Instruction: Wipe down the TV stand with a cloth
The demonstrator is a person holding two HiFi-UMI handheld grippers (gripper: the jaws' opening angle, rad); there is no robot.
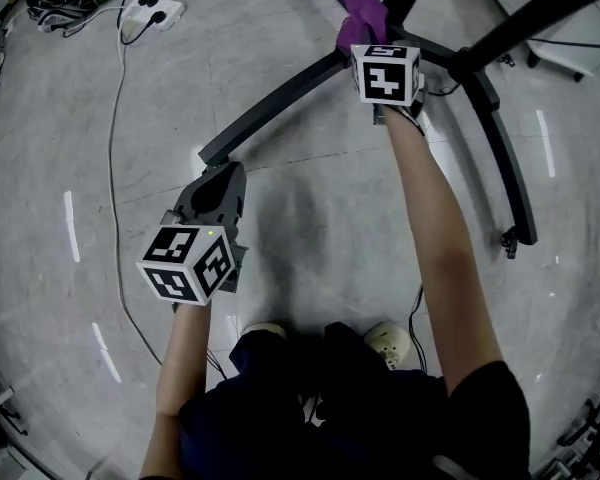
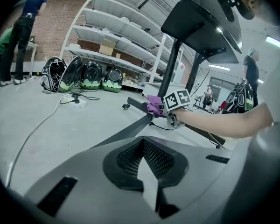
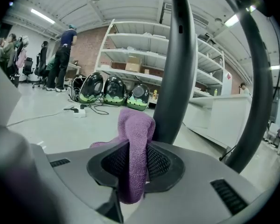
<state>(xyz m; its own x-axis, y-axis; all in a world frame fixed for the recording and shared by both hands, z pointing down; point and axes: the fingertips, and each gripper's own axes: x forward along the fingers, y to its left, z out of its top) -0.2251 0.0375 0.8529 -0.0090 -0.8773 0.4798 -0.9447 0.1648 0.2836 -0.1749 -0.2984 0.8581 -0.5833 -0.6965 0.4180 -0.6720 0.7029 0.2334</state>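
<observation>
In the head view, the right gripper [image 1: 368, 36] holds a purple microfibre cloth [image 1: 364, 10] against the black metal TV stand base [image 1: 280, 103] on the grey concrete floor [image 1: 310, 198], so wiping seems under way. In the left gripper view, the left gripper [image 2: 142, 143] hangs idle, its jaws together on nothing. In the right gripper view, the jaws pinch the cloth beside the stand's upright post [image 3: 175, 78], with white shelving [image 3: 144, 55] behind; the next move is probably a drag along a leg.

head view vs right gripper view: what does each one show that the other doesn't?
Head view only: the left gripper, holding nothing; the stand's curved base legs spread on the floor; the person's shoes.

Right gripper view only: the right gripper jaws closed on the cloth; shelves, black-and-green bags and people behind.

Both: the purple cloth against the stand's upright, and a power strip on the floor.
</observation>
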